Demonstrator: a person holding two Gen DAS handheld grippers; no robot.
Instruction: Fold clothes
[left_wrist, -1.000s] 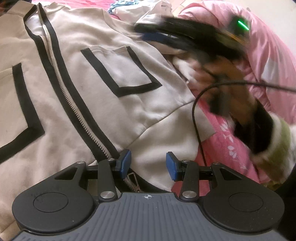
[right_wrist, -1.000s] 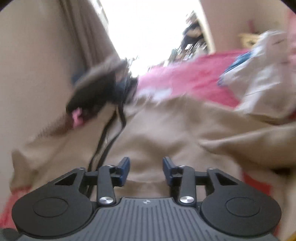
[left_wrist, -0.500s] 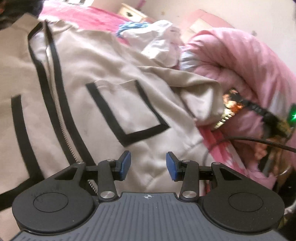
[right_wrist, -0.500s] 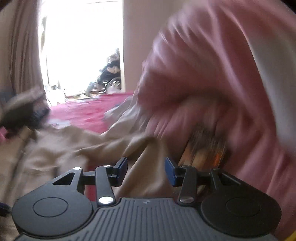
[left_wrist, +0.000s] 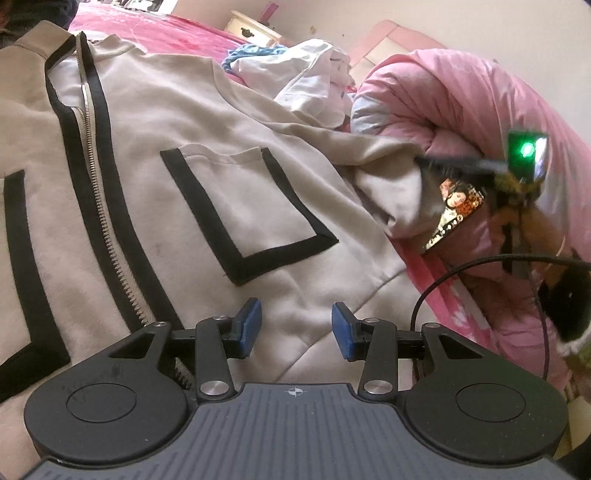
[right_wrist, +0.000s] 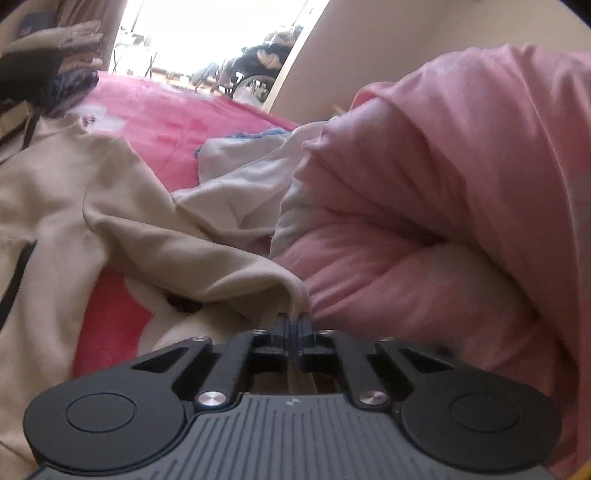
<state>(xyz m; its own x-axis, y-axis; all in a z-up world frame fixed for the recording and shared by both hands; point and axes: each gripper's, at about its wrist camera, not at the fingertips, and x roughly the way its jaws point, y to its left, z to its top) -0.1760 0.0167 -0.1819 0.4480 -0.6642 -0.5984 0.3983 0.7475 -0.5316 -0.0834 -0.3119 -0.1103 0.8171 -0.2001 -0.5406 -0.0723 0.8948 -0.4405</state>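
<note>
We see the jacket (left_wrist: 229, 155) only in part: its left side and hem run off the left wrist view's edge, and the left gripper's (left_wrist: 295, 334) body covers the zip's lower end. Right of the jacket, the right gripper (left_wrist: 480, 164) is a dark blur under a green light; the hand behind it is smeared and cut by the frame. In the right wrist view, the sleeve (right_wrist: 207, 254) end vanishes between that gripper's closed pads (right_wrist: 282, 325).
</note>
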